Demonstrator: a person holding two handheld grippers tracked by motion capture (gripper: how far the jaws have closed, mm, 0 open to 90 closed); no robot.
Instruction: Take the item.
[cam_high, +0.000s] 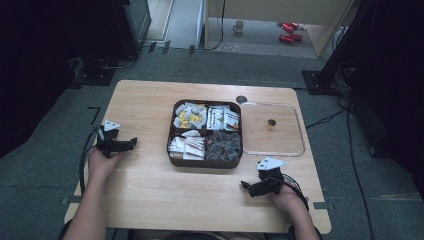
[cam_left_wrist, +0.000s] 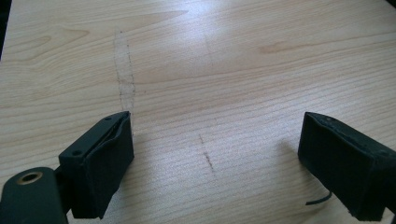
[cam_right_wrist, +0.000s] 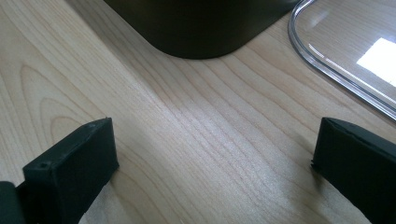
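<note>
A dark brown box (cam_high: 172, 134) with four compartments sits mid-table, holding several wrapped sachets and packets. Its clear lid (cam_high: 299, 131) lies flat to the right of it. My left gripper (cam_high: 129, 144) rests on the table left of the box, jaws wide apart over bare wood (cam_left_wrist: 210, 140) with nothing between them. My right gripper (cam_high: 248, 187) rests near the front right. It is open too, with its jaws pointing at the box's rounded corner (cam_right_wrist: 201, 32) and the lid's edge (cam_right_wrist: 336, 74).
The wooden table (cam_high: 150, 185) has bare room in front and at the left. A small dark round hole (cam_high: 241, 99) sits behind the box. Dark equipment stands around the table on a grey floor, and cables trail at the right.
</note>
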